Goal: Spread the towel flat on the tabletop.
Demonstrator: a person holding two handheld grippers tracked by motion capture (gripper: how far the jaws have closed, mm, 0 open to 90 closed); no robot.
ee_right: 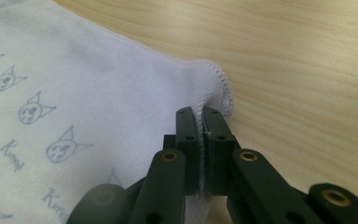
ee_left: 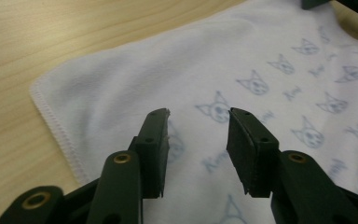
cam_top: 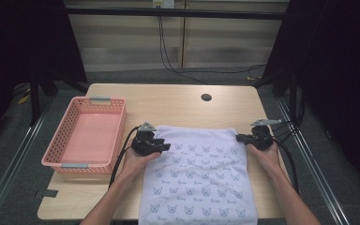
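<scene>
Towel (ee_right: pixel 98 88) corner pinched by right tongs (ee_right: pixel 201 114) (right gripper view shows fold).

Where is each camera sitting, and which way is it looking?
High view: above the person's side, looking forward and down on the light wooden table, the pink plastic basket and the white towel with blue cat faces; both forearms and the left gripper and right gripper show.
Left gripper view: on the left gripper, looking along its open jaws over the towel.
Right gripper view: on the right gripper, looking along jaws shut on the towel's stitched corner.
All three share the towel and table.
</scene>
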